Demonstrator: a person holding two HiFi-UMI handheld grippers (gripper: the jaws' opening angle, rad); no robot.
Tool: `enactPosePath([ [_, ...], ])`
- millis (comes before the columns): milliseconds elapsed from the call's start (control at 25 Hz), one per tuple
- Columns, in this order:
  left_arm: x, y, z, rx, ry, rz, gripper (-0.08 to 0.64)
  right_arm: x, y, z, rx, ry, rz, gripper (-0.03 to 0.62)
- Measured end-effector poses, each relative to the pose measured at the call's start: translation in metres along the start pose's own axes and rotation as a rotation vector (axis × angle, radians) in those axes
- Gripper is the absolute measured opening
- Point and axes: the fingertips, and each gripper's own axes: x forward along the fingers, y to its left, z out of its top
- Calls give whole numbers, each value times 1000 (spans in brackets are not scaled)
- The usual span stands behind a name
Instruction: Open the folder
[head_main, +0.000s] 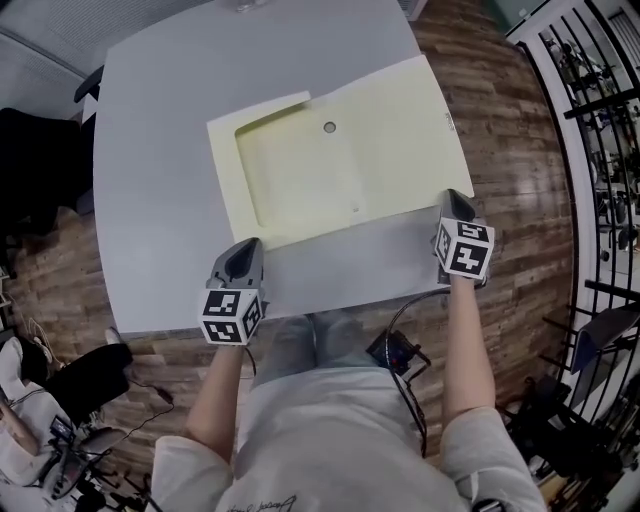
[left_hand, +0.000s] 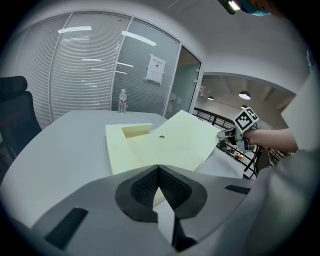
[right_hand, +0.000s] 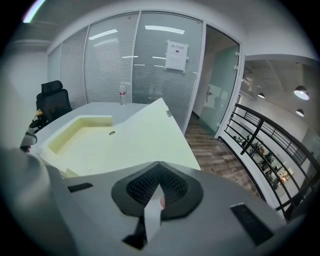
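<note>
Worktop: I see a grey, smooth worktop (head_main: 150, 150) that carries only the folder in the head view.
Folder: the pale yellow, flat cardboard folder (head_main: 300, 170) lies in the middle of the worktop, a little toward the near edge and the right edge. It has a small round hole (head_main: 330, 127) in its sheet.
Right gripper: my right gripper (head_main: 455, 200) is at the near right corner of the folder. Its fingers are closed on the cover there, and this corner stands lifted above the worktop.
Left gripper: my left gripper (head_main: 247, 250) is at the near left corner of the folder. Its fingers are closed with the tips together. I cannot tell if they pinch the sheet.
Far edge: a clear plastic water bottle (left_hand: 122, 100) stands upright there, well apart from the folder.
</note>
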Motion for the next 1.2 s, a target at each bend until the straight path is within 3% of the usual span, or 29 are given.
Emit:
enactPosePath([
  [640,-46,-26,44,31,-124,-48,9,-40,58,35,-57,-79,98,22],
  [1200,-75,-33,69,39,-193,-72,9,-91,148,75,-63,-166,311,21],
])
